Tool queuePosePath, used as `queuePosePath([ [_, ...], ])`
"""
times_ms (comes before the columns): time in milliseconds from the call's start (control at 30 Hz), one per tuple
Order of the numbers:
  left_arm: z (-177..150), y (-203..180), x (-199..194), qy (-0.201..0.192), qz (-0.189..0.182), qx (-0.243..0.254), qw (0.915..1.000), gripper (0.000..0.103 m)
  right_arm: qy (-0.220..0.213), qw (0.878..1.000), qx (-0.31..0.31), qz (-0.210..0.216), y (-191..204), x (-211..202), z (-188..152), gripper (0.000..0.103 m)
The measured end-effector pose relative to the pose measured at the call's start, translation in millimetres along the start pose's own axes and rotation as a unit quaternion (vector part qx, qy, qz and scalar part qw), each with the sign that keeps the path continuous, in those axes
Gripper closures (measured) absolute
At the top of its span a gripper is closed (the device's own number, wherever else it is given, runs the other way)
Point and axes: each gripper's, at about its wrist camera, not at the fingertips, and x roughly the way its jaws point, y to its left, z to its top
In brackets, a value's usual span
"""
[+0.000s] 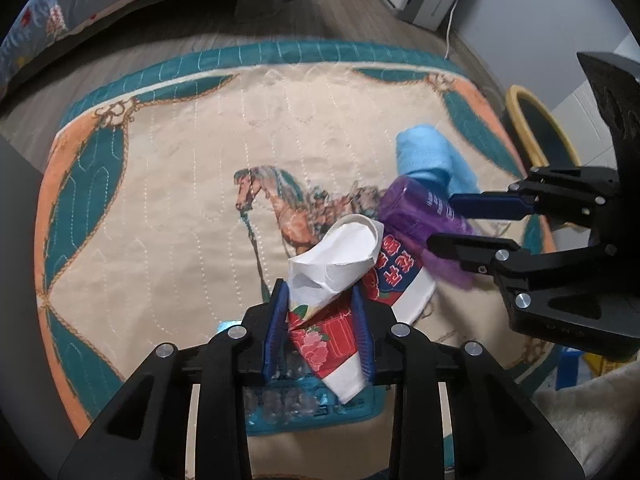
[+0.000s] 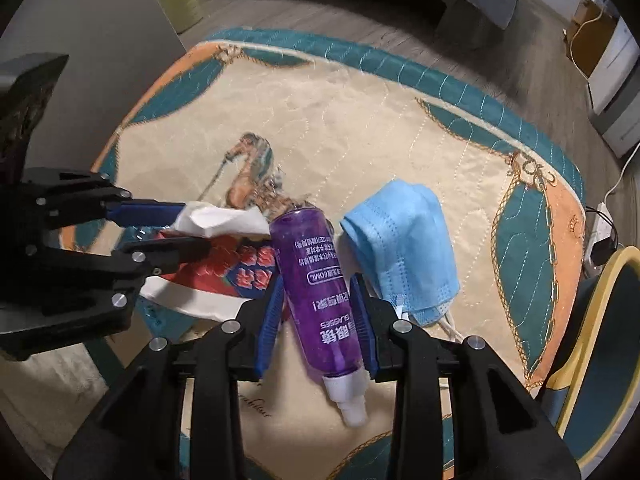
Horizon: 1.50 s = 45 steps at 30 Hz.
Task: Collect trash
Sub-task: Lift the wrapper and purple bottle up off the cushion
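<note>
My left hand-held gripper (image 1: 320, 320) clamps the crushed paper cup (image 1: 340, 280) at lower centre; my right hand-held gripper (image 2: 318, 316) clamps the purple bottle (image 2: 316, 280), lifting both together. The mask (image 2: 404, 248) waits on the rug (image 2: 360, 128).

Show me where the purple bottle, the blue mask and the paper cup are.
purple bottle (image 2: 316, 280), right wrist view, on its labelled body.
blue mask (image 2: 404, 240), right wrist view, on its pleated front.
paper cup (image 1: 340, 256), left wrist view, on its white inside.
</note>
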Motion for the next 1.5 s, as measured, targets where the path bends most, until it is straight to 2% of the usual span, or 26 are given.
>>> queuePosePath([
  [233, 5, -9, -20, -0.032, 0.021, 0.026, 0.9989, 0.071, -0.027, 0.999, 0.025, 0.010, -3, -26, 0, 0.071],
  [433, 13, -13, -45, -0.073, 0.037, 0.033, 0.9961, 0.071, -0.072, 0.996, 0.049, 0.026, -5, -55, 3, 0.072],
  [700, 14, -11, -70, -0.106, 0.047, 0.024, 0.9929, 0.071, -0.127, 0.990, 0.059, 0.031, 0, -90, 8, 0.074],
  [900, 15, -8, -81, -0.119, 0.050, 0.013, 0.9915, 0.071, -0.143, 0.987, 0.061, 0.028, 5, -109, 8, 0.074],
  [1167, 14, -12, -90, -0.132, 0.066, 0.028, 0.9887, 0.071, -0.164, 0.983, 0.080, 0.002, 6, -138, 5, 0.074],
  [1333, 8, -23, -96, -0.137, 0.069, 0.050, 0.9870, 0.071, -0.185, 0.977, 0.106, -0.032, 1, -164, -6, 0.074],
  [1500, 0, -32, -97, -0.133, 0.065, 0.057, 0.9873, 0.071, -0.191, 0.971, 0.130, -0.062, -12, -172, -18, 0.074],
])
